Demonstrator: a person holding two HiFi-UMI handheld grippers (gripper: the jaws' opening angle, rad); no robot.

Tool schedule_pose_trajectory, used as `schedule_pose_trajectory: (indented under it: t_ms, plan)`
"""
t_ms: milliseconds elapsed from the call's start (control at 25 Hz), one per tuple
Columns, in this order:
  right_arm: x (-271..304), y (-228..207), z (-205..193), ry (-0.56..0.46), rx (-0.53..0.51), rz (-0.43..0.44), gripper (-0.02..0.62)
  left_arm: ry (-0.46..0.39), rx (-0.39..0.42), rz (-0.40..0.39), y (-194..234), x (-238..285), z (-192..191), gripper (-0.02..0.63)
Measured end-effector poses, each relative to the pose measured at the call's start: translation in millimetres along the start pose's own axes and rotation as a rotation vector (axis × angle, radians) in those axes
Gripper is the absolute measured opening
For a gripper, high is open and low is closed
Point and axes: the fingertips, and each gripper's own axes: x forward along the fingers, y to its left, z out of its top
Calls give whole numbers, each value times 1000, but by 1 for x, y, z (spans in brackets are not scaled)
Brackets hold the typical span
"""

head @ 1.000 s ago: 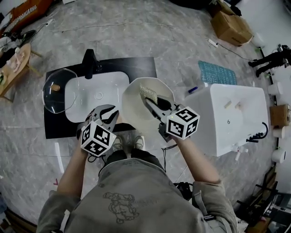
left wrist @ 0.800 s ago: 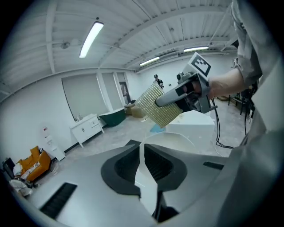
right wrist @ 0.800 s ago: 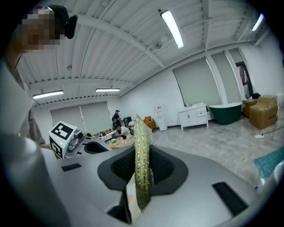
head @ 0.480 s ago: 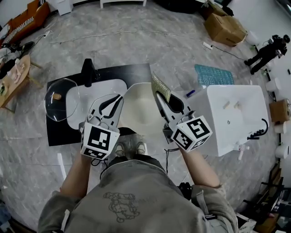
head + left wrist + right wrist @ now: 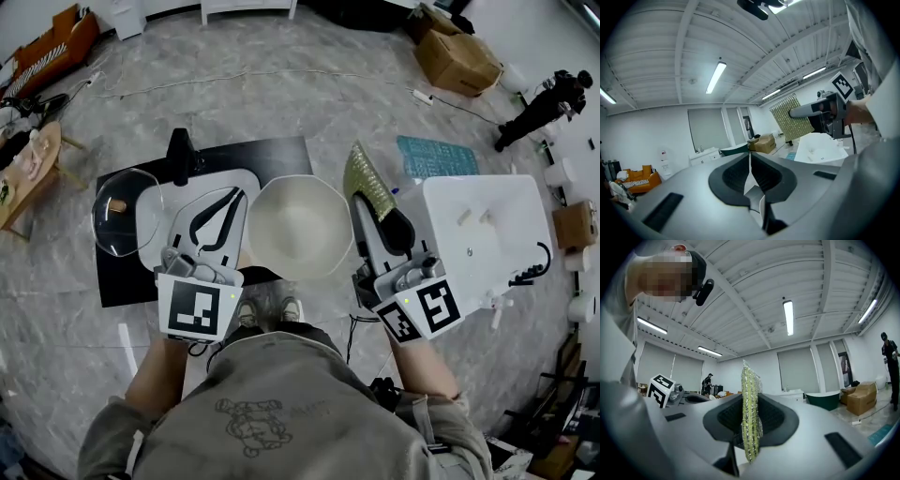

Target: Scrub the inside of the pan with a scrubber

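Two grippers sit either side of the cream, faceted, matte pan [image 5: 300,230], centre frame. Right gripper [image 5: 366,210] pinches a flat, gold-green, glittery mesh scrubber [image 5: 367,181] edge-on btwn ribbed black pads. Left gripper [image 5: 236,195]: jaws together, nothing btwn them; touching the pan rim or not, can't tell. Vs 1 s ago: scrubber was inside the pan, now out, upper right of it.

Lighting: bright, even, white. Source: ceiling tube lights [image 5: 716,77]. Shadows on floor [image 5: 281,84] faint. Optics: strong fisheye bend in all 3 views; black corners in the 2 gripper views; near foreground soft.
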Motion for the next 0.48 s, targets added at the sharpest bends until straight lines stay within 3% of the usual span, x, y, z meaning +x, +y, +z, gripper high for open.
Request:
schedule_pose_trajectory:
  t_ms: [240, 480]
  plan:
    - [-14, 8, 9, -19, -69, -13, 78, -59, -23, 18, 0, -10, 10, 28]
    - [-20, 16, -7, 2, -82, -12, 78, -57, -19, 26, -1, -14, 3, 28]
